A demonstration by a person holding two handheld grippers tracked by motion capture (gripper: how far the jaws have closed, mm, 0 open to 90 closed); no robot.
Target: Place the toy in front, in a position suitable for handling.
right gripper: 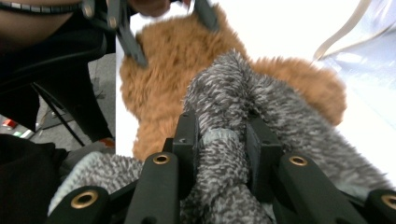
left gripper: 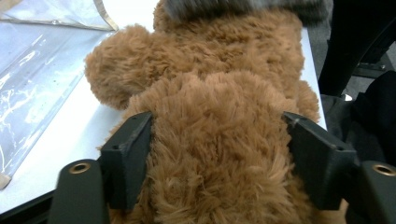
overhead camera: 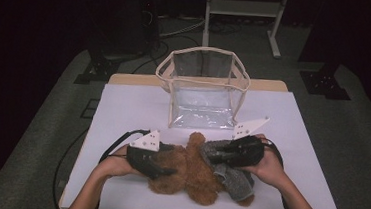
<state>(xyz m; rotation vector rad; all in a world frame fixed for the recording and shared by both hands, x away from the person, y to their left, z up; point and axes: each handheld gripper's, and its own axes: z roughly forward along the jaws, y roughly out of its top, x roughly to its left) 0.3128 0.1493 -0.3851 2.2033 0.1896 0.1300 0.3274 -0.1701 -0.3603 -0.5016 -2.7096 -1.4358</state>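
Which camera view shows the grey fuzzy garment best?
The right gripper view: the grey fuzzy garment fills the foreground, bunched between the right gripper jaws. The high view shows it small, over the brown teddy bear. The left gripper view catches a grey strip at its top edge.

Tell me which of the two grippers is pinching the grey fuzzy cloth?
The right gripper: its jaws squeeze a fold of the grey fuzzy cloth. The left gripper straddles the brown teddy bear instead.

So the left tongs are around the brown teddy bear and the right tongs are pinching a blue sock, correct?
Not quite: the sock pinched by the right tongs is grey, as the right gripper view shows. The left tongs are indeed around the brown teddy bear.
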